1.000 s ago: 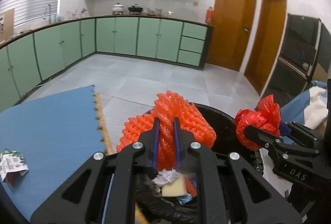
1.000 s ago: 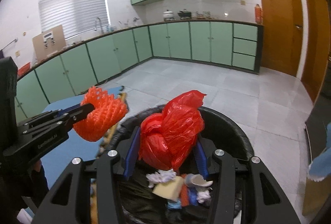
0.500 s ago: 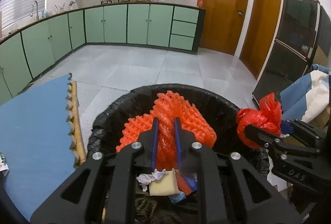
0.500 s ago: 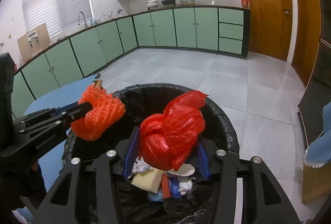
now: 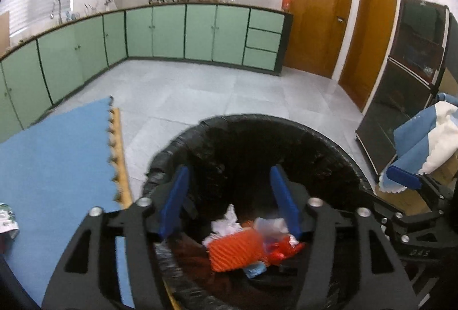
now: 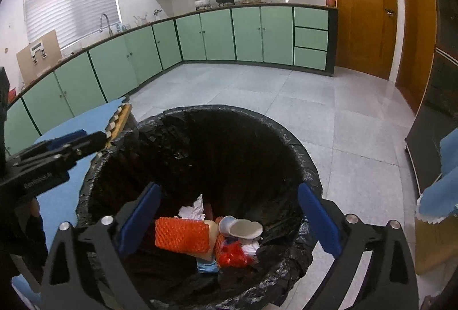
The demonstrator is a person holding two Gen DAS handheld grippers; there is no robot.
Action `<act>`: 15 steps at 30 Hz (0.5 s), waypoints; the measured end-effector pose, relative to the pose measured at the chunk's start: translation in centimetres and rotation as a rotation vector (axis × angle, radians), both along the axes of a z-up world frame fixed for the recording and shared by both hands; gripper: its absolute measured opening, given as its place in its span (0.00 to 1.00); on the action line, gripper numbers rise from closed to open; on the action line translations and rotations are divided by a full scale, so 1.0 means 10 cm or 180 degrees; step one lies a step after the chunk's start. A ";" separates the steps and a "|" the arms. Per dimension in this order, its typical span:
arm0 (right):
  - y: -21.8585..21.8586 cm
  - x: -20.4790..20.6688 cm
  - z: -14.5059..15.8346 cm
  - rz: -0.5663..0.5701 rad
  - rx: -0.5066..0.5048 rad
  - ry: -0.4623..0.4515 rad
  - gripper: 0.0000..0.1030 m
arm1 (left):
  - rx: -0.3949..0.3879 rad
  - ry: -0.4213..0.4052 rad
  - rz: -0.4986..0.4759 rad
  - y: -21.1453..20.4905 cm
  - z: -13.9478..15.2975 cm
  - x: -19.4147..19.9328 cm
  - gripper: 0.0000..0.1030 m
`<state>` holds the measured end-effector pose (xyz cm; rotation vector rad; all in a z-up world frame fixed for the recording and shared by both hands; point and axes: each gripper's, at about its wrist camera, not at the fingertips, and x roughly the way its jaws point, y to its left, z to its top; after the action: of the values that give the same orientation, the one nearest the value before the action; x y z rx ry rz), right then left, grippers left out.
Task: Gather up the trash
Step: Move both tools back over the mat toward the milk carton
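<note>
**Op:** Low in the centre of both views, the bin [image 6: 303,167] sits right under me. Left gripper [image 5: 229,187] and right gripper [image 6: 229,209] have just been opening; both jaws now wide, nothing between them.

**Spotter:** And the trash?

**Op:** Orange foam net [image 6: 181,235] and red bag [image 6: 233,254] lie on the pile inside. I'd lift straight up, clear of the liner rim.

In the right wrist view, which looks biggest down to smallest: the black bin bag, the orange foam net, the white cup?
1. black bin bag
2. orange foam net
3. white cup

All lie similarly near, so the ranking seems safe.
</note>
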<state>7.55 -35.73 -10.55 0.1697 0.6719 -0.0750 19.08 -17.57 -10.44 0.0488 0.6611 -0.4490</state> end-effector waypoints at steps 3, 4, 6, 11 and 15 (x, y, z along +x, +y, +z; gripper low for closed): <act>0.10 -0.03 0.07 0.0053 -0.0030 -0.0049 0.94 | -0.0022 -0.0066 0.0084 0.18 0.09 -0.04 0.71; 0.12 -0.03 0.11 0.0072 -0.0025 -0.0066 0.94 | -0.0045 -0.0078 0.0127 0.27 0.13 -0.06 0.72; 0.22 -0.04 0.18 0.0124 0.0007 -0.0102 0.94 | -0.0056 -0.0112 0.0206 0.42 0.18 -0.10 0.77; 0.55 0.01 0.32 0.0308 0.0044 -0.0191 0.94 | -0.0057 -0.0230 0.0486 0.88 0.30 -0.21 0.81; 0.93 0.11 0.42 0.0535 0.0075 -0.0267 0.94 | -0.0014 -0.0329 0.0789 1.34 0.39 -0.30 0.81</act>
<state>8.67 -26.46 -6.35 0.1378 0.6013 0.1008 16.06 -4.17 -6.59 -0.0142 0.5561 -0.2075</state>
